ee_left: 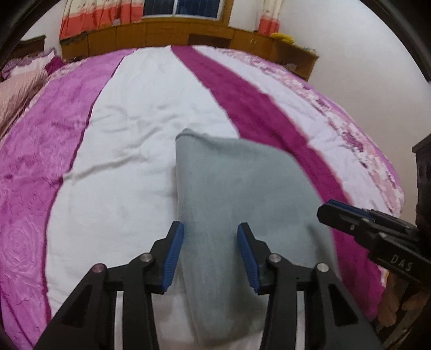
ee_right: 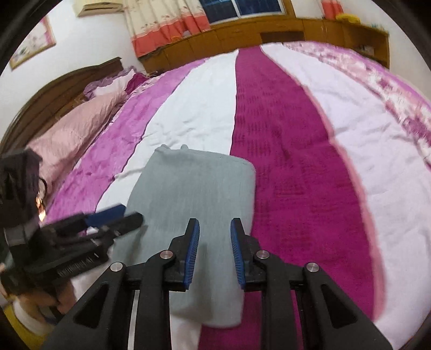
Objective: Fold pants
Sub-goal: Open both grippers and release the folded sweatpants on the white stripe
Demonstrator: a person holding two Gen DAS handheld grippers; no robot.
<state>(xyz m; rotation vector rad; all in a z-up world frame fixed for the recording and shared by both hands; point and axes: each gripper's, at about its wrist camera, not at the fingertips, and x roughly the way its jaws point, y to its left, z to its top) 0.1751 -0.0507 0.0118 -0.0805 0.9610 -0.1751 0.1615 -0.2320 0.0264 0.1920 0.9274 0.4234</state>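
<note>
Folded grey pants (ee_left: 242,215) lay on the striped purple-and-white bedspread (ee_left: 121,161); left gripper (ee_left: 210,237) and right gripper (ee_right: 215,231) both hovered above them, jaws spread, grasping nothing

Illumination is even, diffuse indoor light; the dark blue window panes (ee_right: 245,9) contribute none. Shadows are faint: a soft one lies beneath the folded grey-green fabric pants (ee_left: 242,193) on the white and magenta striped bedspread (ee_left: 129,150). No glare is recorded. Fisheye distortion is strong in both views, bulging the bed into a dome and bowing the brown wooden headboard shelf (ee_left: 167,35). Black vignette occupies the corners. Motion blur softens the right side of the bedspread (ee_right: 398,113) and the pants' edges (ee_right: 188,183). Colours are saturated, detail moderate.
</note>
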